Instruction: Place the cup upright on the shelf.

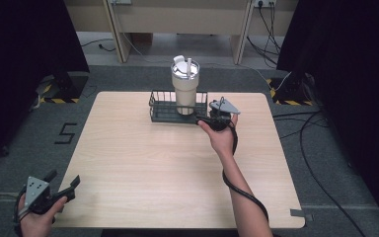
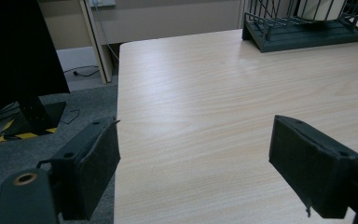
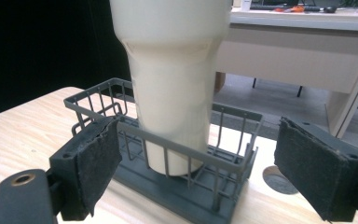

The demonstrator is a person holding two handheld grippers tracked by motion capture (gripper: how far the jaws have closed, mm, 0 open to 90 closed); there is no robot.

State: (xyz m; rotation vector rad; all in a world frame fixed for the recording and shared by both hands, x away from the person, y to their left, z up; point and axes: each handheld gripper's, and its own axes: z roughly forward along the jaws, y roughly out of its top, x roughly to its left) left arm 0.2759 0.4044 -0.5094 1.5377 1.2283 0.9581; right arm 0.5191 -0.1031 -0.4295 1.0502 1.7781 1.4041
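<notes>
One cup (image 3: 172, 79) upright in basket (image 3: 223, 186), dead ahead of right gripper (image 3: 196, 168) (jaws wide, empty); left gripper (image 1: 59, 190) far back, open.

Matt cream tumbler (image 3: 172, 93) in a dark wire-metal basket (image 3: 223, 154) on a smooth pale wood-grain table (image 2: 205, 93).

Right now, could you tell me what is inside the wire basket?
A cream tumbler with lid and straw stands upright inside the wire basket. The tumbler hides the basket floor beneath it.

Basket wall (image 3: 168, 140) before tumbler (image 3: 172, 84)
</notes>
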